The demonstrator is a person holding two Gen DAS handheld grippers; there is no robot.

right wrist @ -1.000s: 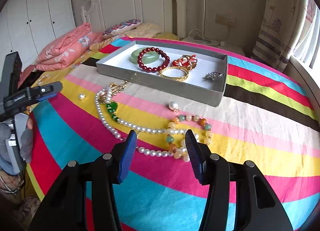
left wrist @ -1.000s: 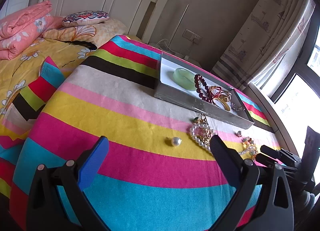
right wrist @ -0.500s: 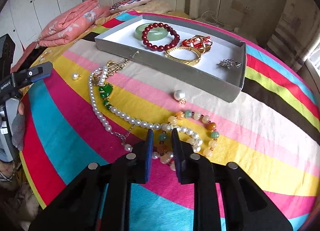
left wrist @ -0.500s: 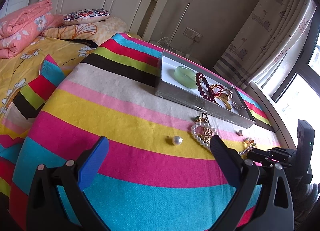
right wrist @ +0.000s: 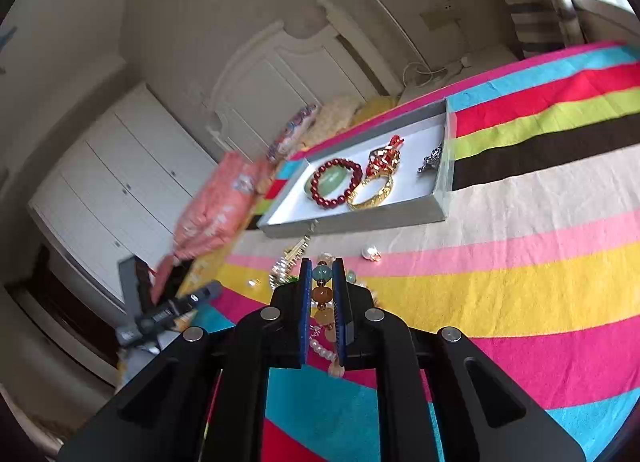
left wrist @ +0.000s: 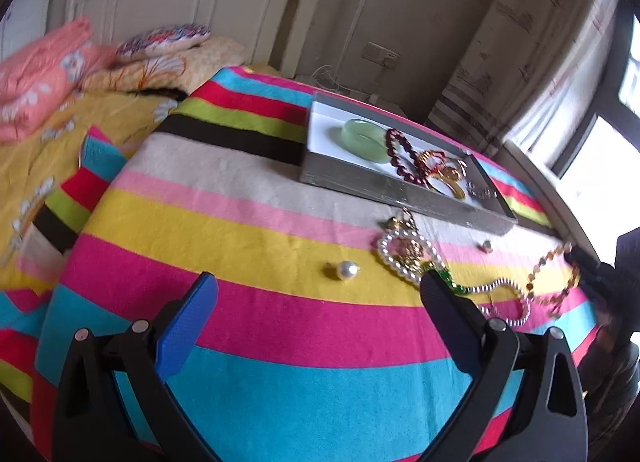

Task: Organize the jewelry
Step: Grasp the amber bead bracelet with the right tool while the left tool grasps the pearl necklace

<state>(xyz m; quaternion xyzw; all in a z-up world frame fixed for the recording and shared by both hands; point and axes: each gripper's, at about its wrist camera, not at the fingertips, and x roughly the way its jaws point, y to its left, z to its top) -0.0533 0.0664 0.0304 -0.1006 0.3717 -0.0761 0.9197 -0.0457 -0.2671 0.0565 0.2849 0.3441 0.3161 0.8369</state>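
Observation:
My right gripper (right wrist: pixel 321 264) is shut on a bracelet of mixed green, amber and pale beads (right wrist: pixel 322 294), which hangs between its blue pads just above the striped blanket. In the left wrist view that bracelet (left wrist: pixel 552 266) is stretched up at the right edge. My left gripper (left wrist: pixel 320 286) is open over the blanket with nothing between its fingers. A loose pearl (left wrist: pixel 347 270) and a pearl necklace (left wrist: pixel 404 258) with a green pendant lie in front of it. The grey tray (right wrist: pixel 360 217) holds a red bead bracelet (right wrist: pixel 336 189), a green bangle, a gold bangle (right wrist: pixel 370 191) and a silver brooch (right wrist: pixel 432 157).
A second loose pearl (right wrist: pixel 370 253) lies on the pink stripe in front of the tray. Folded pink bedding (left wrist: pixel 36 77) and pillows sit by the white headboard (left wrist: pixel 180 1). Curtains and a window stand at the right, past the blanket's edge.
The right gripper closed on the mixed-bead bracelet, then rolled and pulled it up off the blanket. The pearl necklace's strand shifted with it. The left gripper hardly moved.

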